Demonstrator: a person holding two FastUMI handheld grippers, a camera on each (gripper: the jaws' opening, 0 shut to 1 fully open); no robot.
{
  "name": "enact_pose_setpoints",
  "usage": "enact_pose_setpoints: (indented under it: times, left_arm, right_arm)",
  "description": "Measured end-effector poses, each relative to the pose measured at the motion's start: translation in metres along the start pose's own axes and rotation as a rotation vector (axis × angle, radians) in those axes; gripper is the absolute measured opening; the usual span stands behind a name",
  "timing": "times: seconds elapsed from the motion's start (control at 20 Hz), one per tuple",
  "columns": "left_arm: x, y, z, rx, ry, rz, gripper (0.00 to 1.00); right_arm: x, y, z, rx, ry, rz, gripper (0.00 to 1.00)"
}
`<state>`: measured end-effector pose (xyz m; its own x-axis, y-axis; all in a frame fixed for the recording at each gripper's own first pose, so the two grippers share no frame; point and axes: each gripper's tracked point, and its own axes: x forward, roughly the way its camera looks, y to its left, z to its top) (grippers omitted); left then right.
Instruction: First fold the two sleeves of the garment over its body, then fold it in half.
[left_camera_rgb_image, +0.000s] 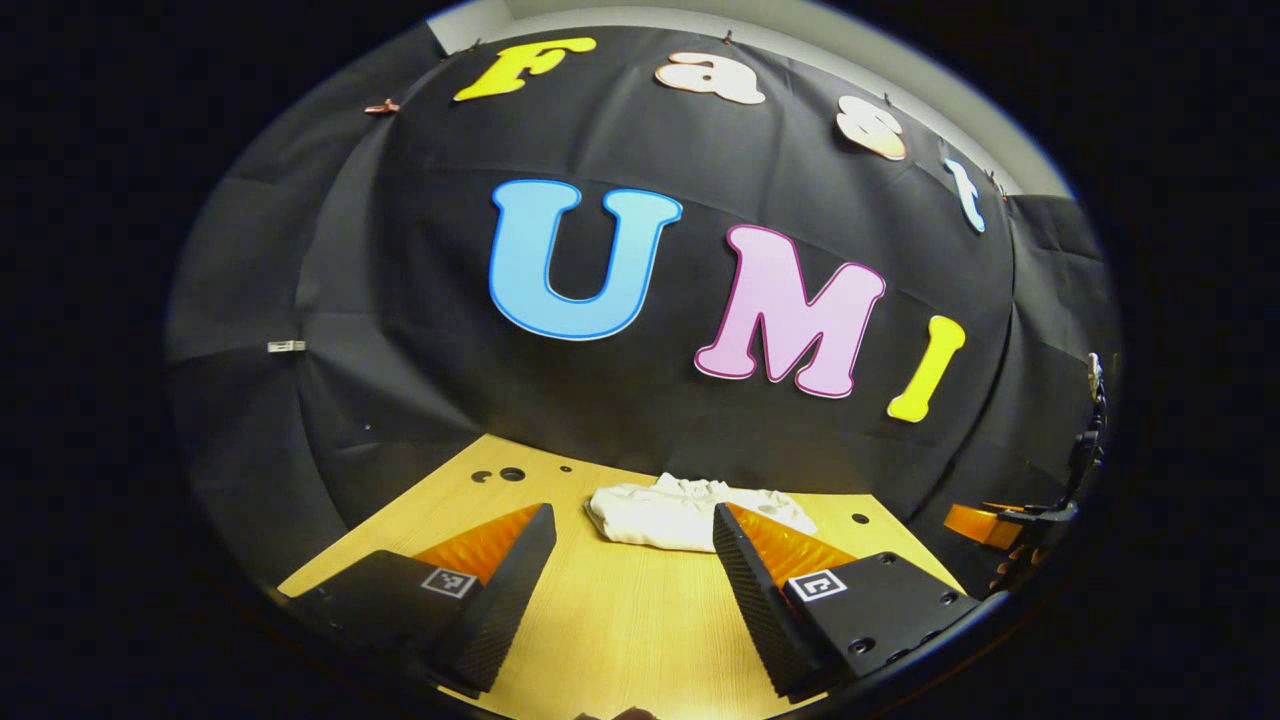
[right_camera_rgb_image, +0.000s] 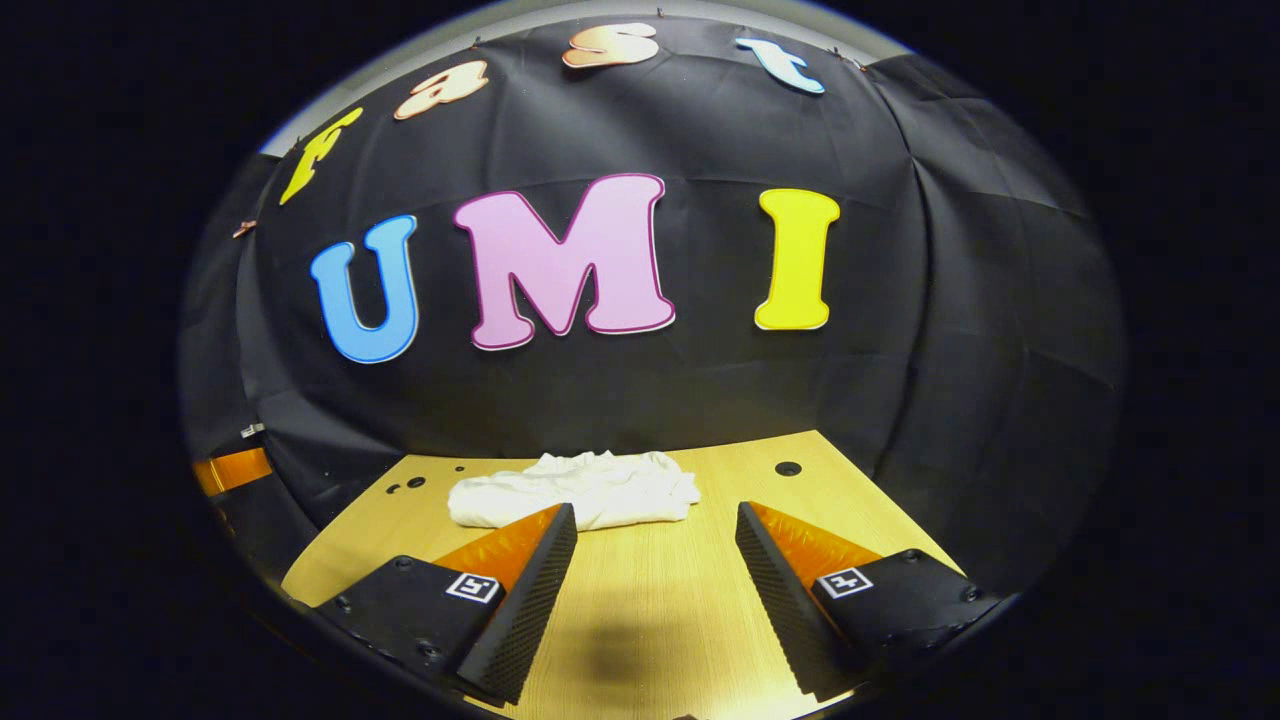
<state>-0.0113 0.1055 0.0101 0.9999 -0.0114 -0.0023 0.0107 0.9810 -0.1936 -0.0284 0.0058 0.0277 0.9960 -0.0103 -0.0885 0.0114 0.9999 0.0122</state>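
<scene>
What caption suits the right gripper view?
Open tongs hover over a wooden table, facing a bundled white garment.

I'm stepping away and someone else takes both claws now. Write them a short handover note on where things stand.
Left claw: open, empty, above the light wooden table.
Right claw: open, empty, also above the table.
Small white cloth garment: lies in a compact bundle at the table's far edge by the black cloth wall, ahead of both claws, touching neither.
Done: garment looks bundled or folded; how neatly, I cannot tell.
Left: check the folds and redo if loose.
</scene>
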Motion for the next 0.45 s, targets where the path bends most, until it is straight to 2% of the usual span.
enact_pose_setpoints:
  times: [0.25, 0.45]
  left_arm:
    - [-0.057, 0.005, -0.011, 0.018, -0.026, 0.031, 0.97]
    - [-0.082, -0.002, -0.021, 0.001, -0.023, 0.036, 0.97]
  right_arm:
    - [-0.054, 0.008, -0.005, 0.009, -0.016, 0.015, 0.98]
    - [-0.081, 0.012, -0.014, 0.0, -0.014, 0.03, 0.98]
